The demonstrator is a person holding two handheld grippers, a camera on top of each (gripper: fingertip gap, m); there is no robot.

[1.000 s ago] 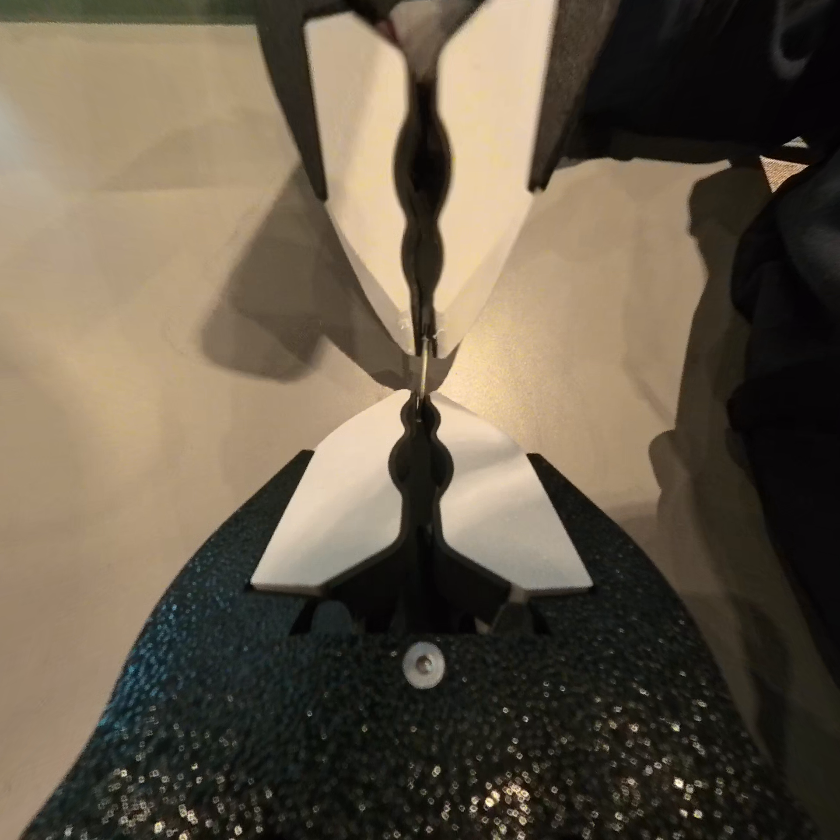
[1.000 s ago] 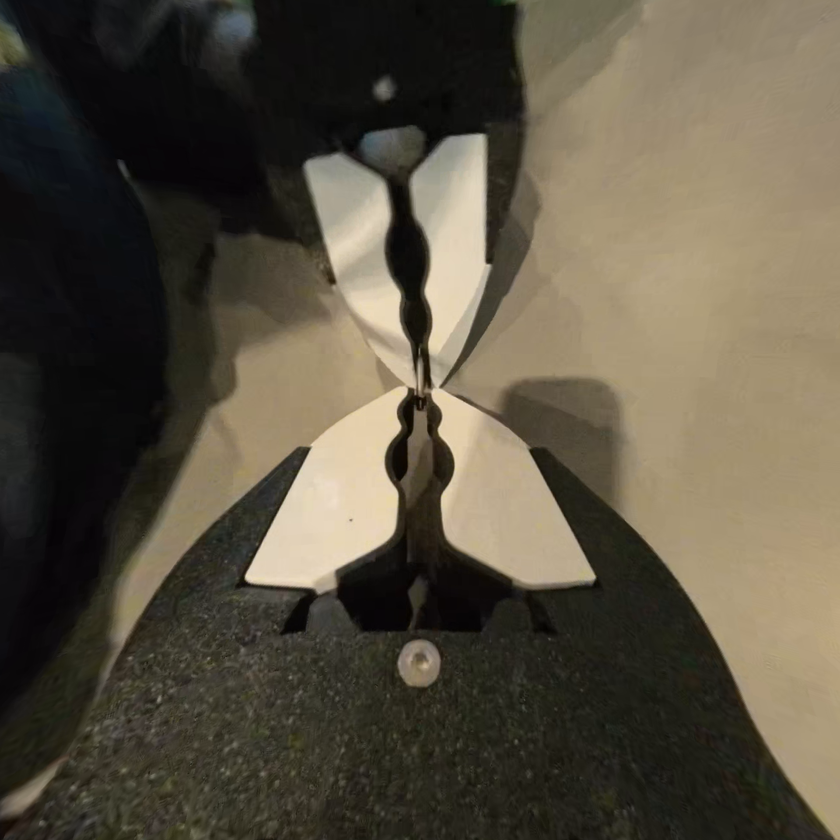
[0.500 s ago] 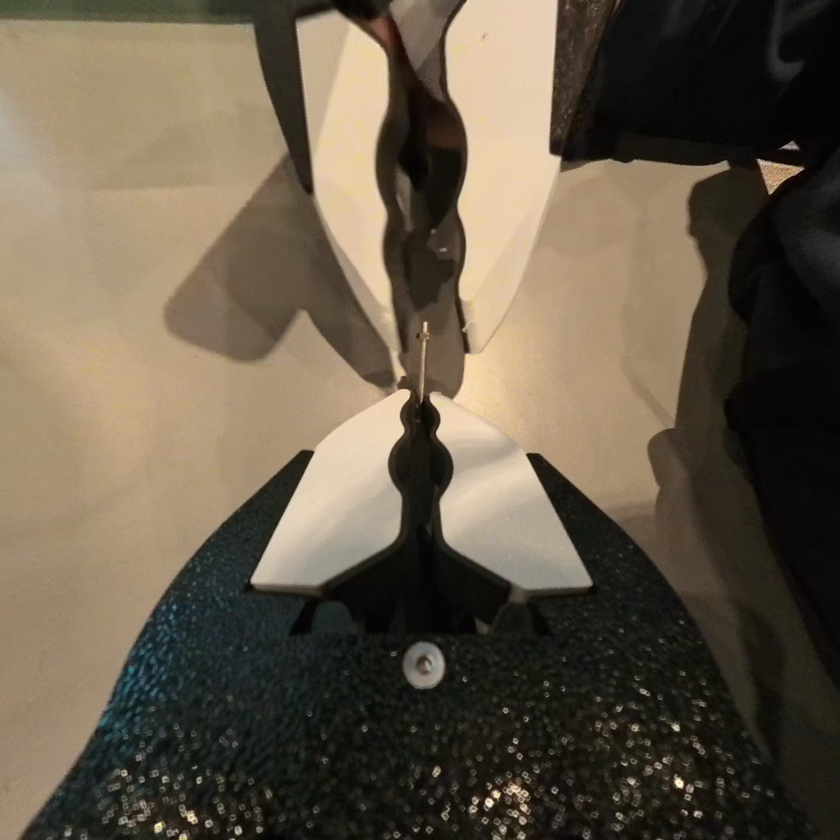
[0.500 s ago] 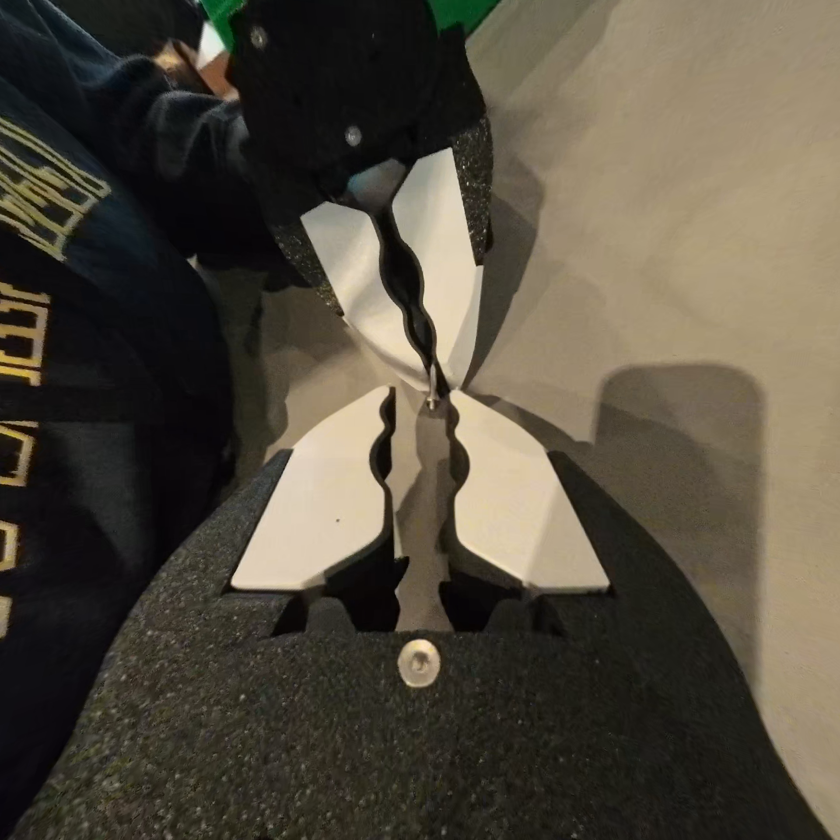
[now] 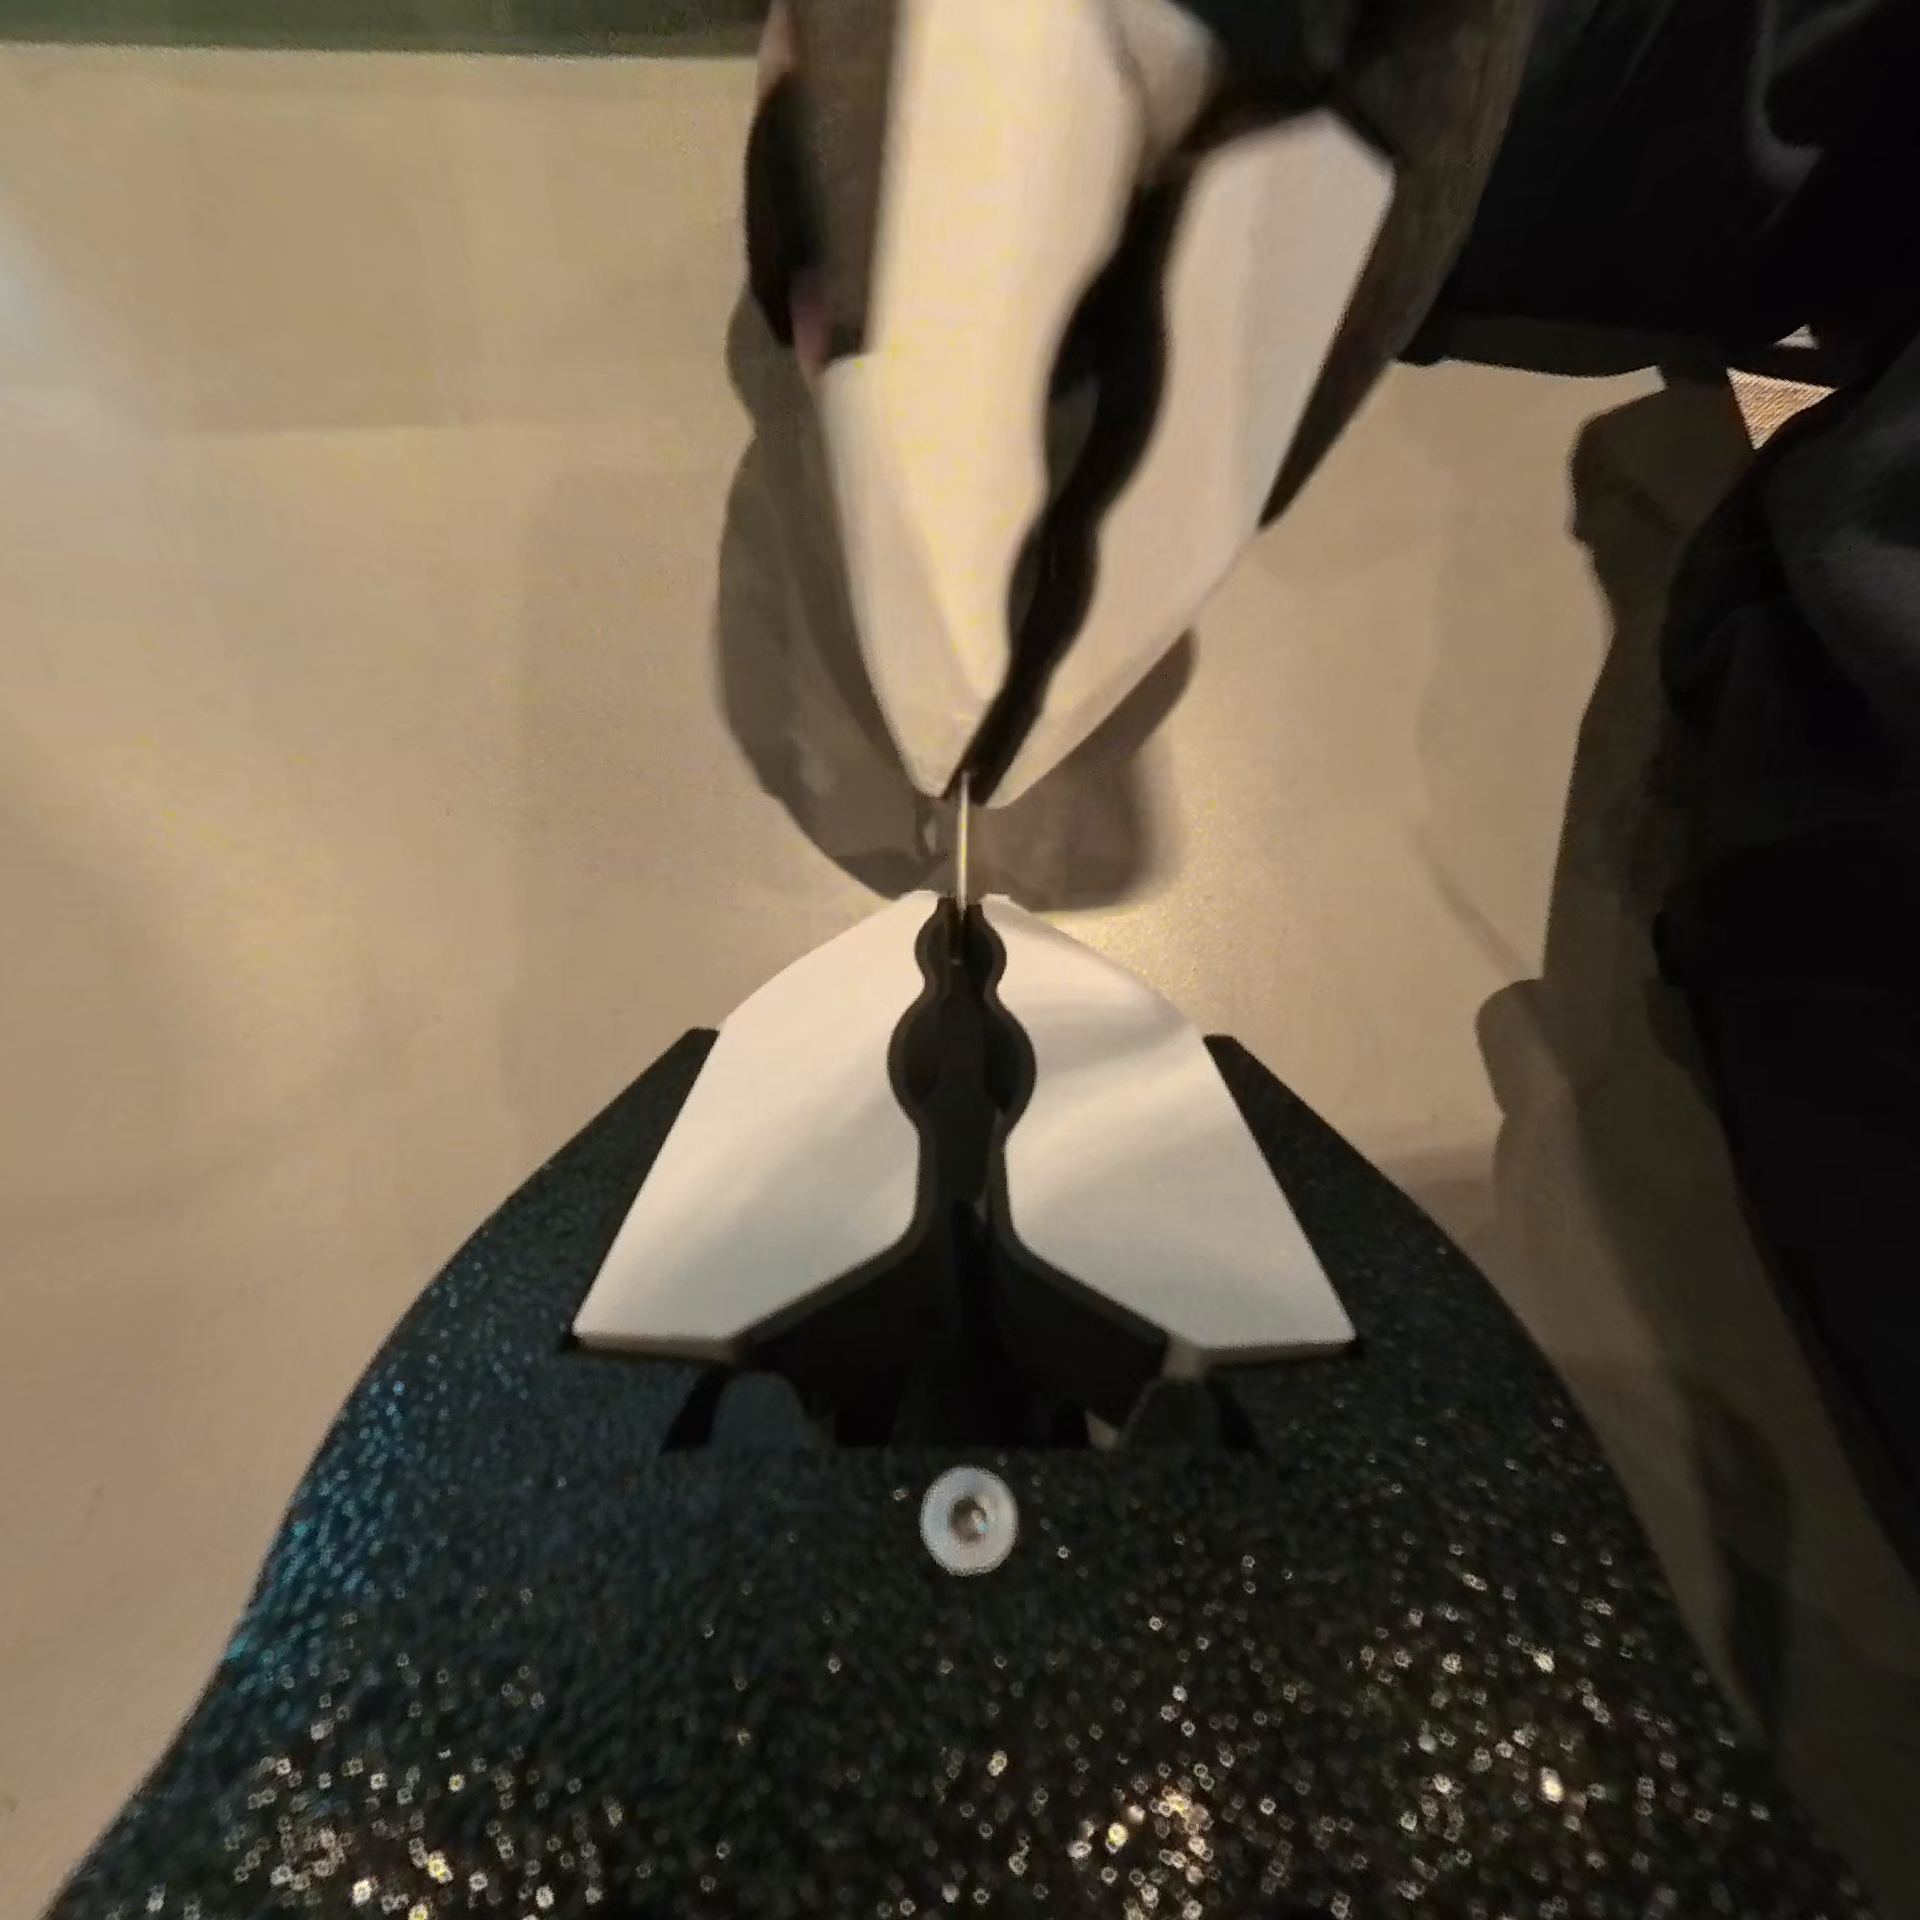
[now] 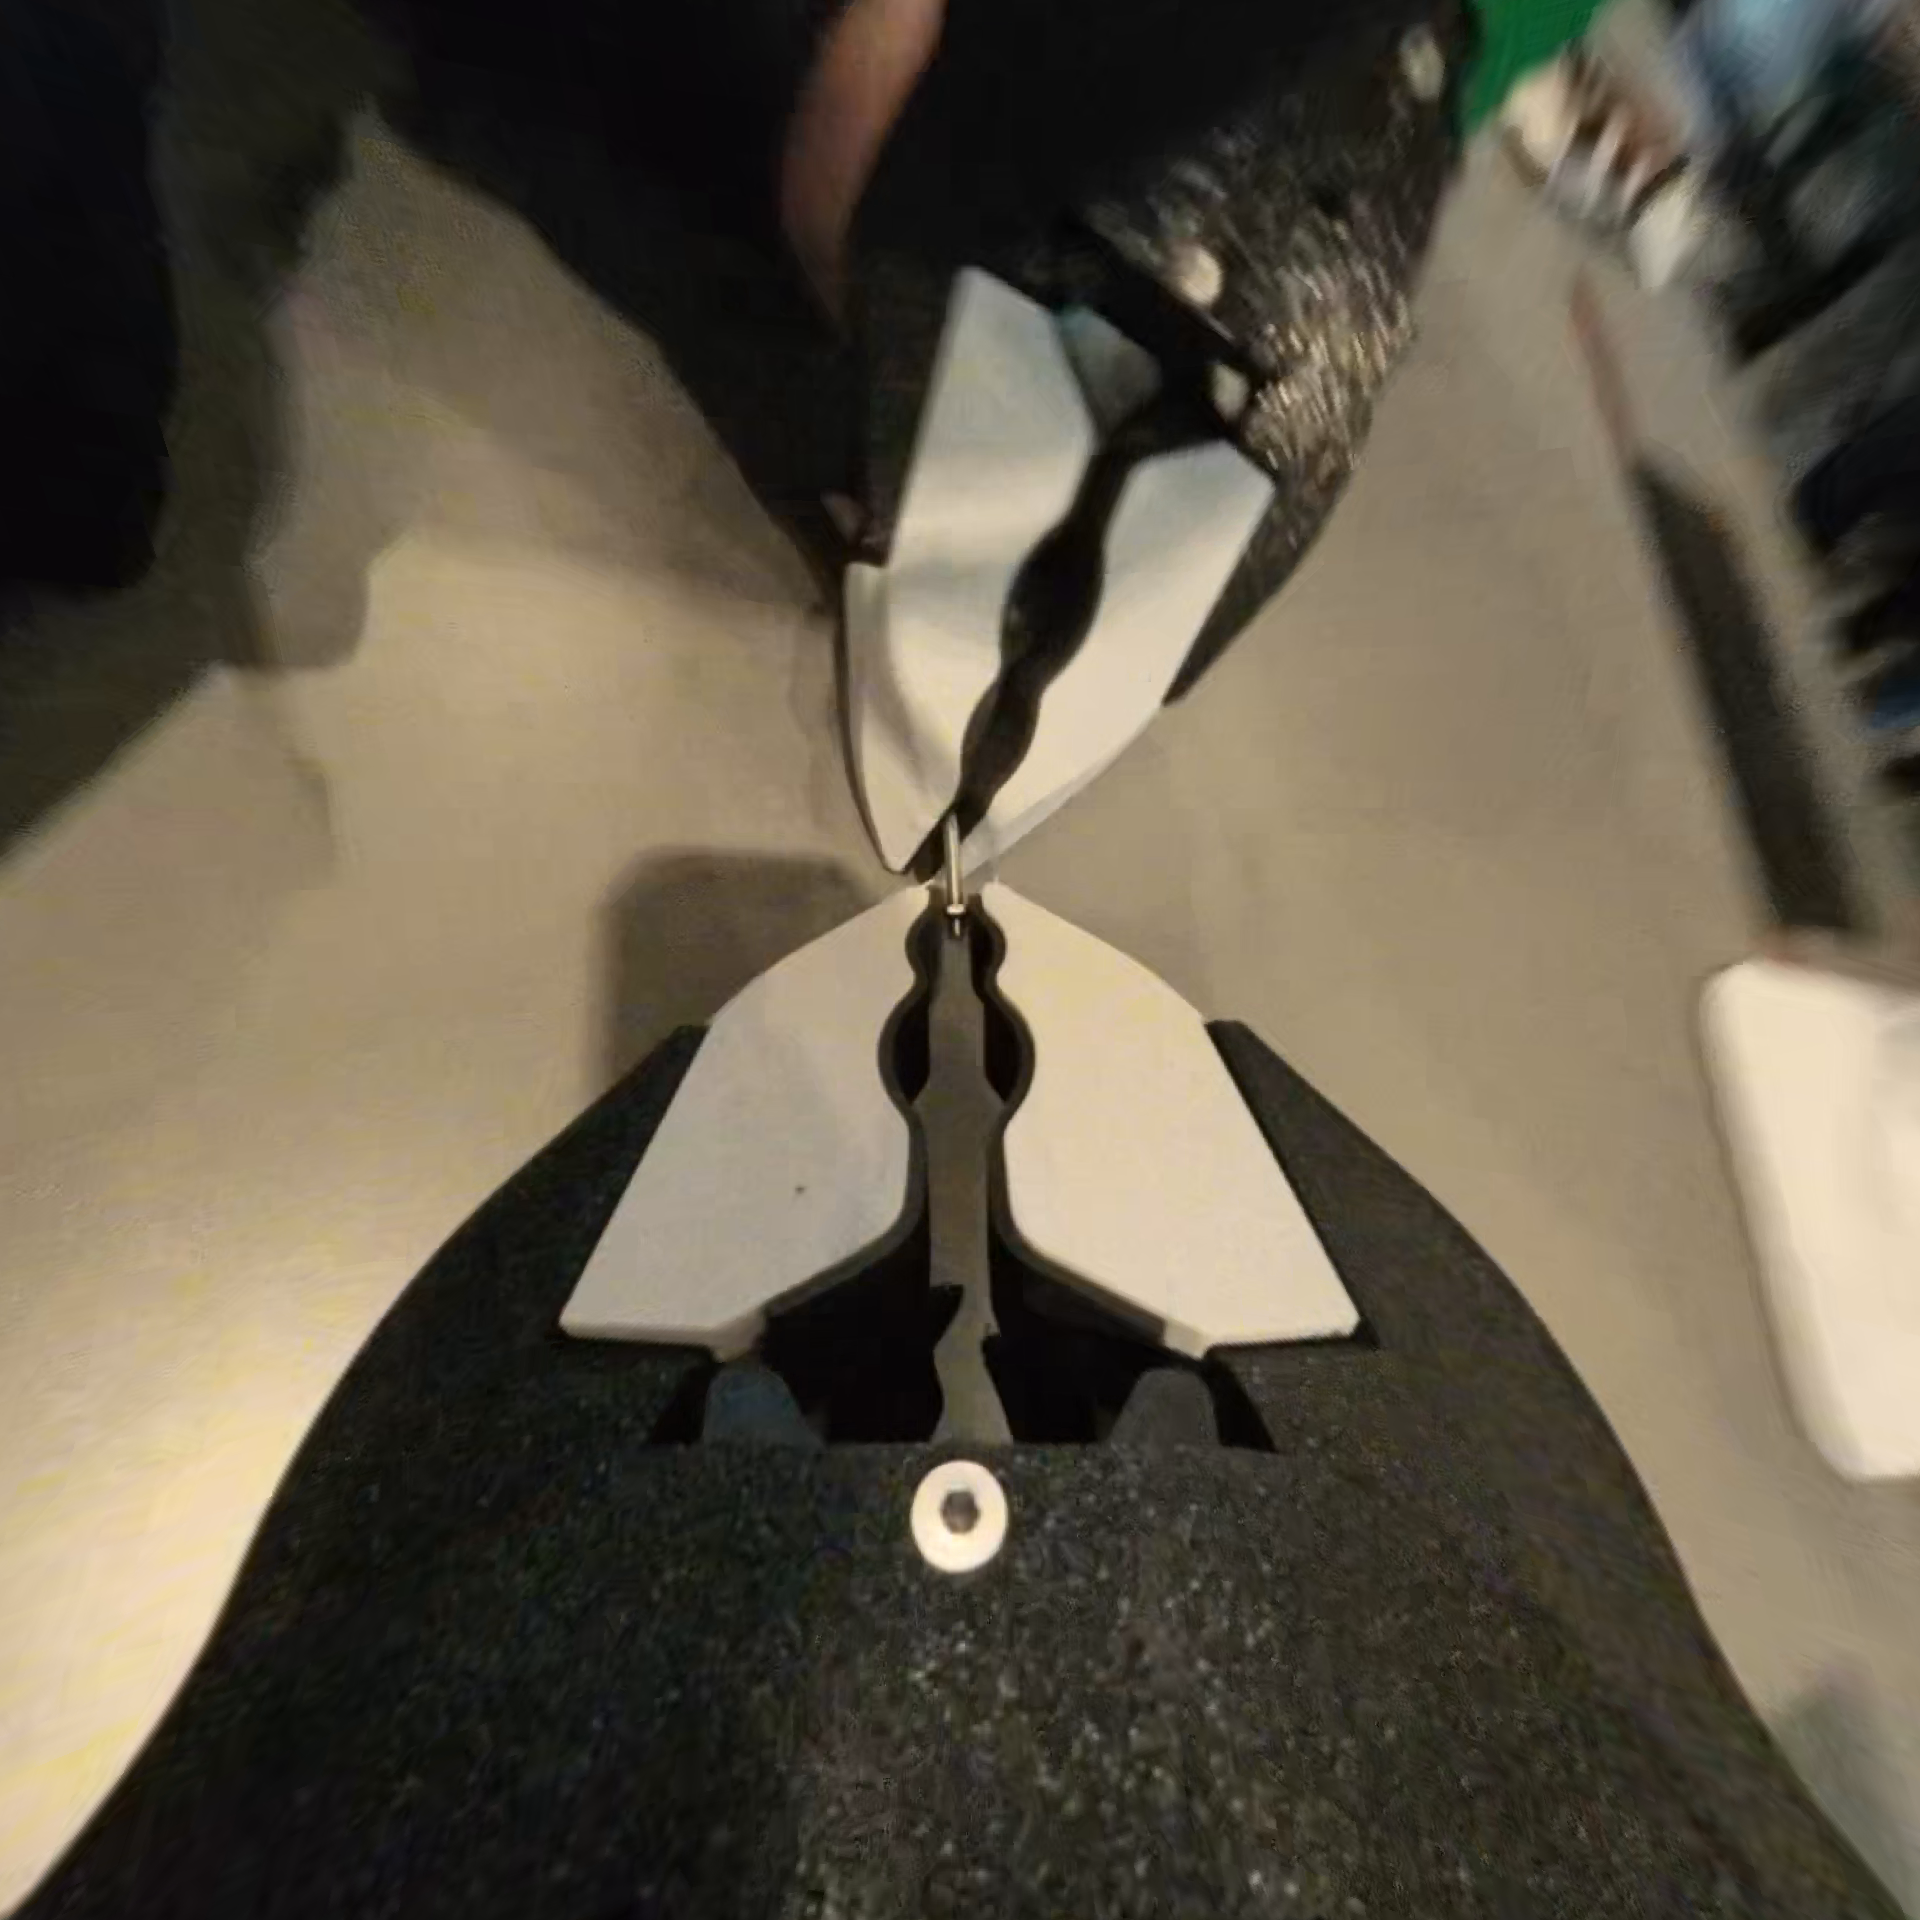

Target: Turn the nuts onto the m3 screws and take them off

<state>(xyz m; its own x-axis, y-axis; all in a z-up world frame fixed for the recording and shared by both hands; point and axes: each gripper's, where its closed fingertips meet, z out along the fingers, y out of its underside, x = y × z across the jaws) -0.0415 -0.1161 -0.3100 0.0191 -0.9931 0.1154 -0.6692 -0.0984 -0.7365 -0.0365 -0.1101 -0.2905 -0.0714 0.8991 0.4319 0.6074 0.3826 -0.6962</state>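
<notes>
Left gripper (image 5: 964, 906) clamps the screw (image 5: 966, 847) shank; right gripper (image 6: 954, 902) clamps the nut (image 6: 952, 910) at its opposite end.

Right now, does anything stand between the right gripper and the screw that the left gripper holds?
Nothing visible does. The right gripper is already at the free end of the screw, whose other end the left gripper pinches; only beige table lies behind.

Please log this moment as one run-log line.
left tongs: shut on screw | right tongs: shut on nut at screw's far end | tips facing, above table
</notes>
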